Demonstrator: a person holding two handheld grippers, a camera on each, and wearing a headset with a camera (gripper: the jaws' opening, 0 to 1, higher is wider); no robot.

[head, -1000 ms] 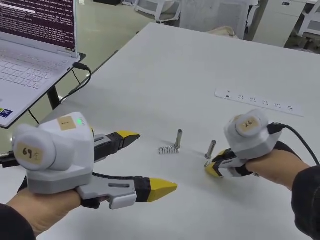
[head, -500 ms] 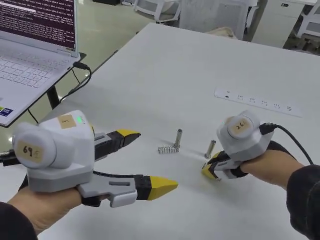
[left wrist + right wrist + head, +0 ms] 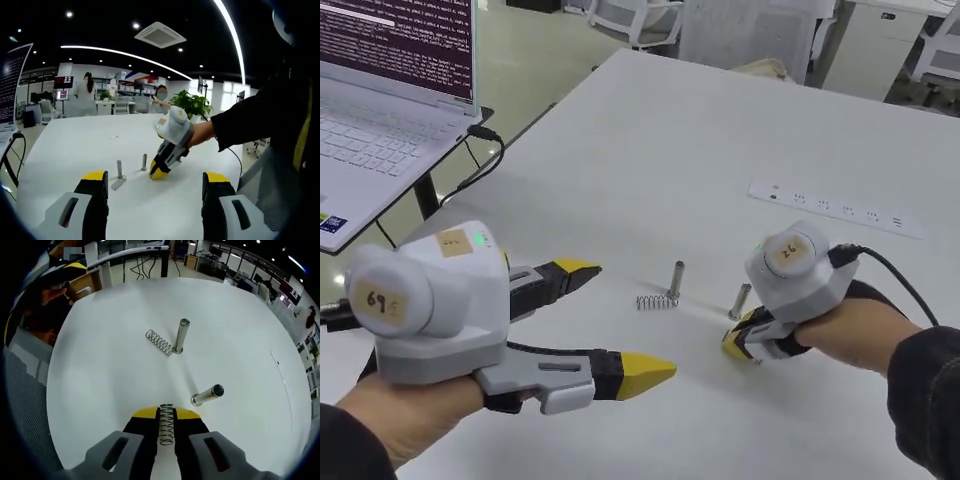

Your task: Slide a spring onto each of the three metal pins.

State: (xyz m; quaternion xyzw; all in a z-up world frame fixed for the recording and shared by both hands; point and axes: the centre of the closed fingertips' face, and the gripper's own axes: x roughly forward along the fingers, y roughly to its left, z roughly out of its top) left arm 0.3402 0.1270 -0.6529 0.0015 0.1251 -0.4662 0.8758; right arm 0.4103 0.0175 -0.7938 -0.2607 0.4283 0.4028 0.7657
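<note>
— Right tongs (image 3: 166,413), state?
— Clenched on spring (image 3: 166,429), its axis along the jaws. Near pin (image 3: 207,395) stands upright on bench (image 3: 100,390), just ahead. The right hand (image 3: 850,335) sits low, tipped down, nearer both pins.
— Left tongs (image 3: 620,320)?
— Released, hovering well apart. Far pin (image 3: 181,335), loose spring (image 3: 159,341) at foot.

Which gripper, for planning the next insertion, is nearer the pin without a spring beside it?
Right: the right gripper is beside that pin; the left gripper is past the other pin.
</note>
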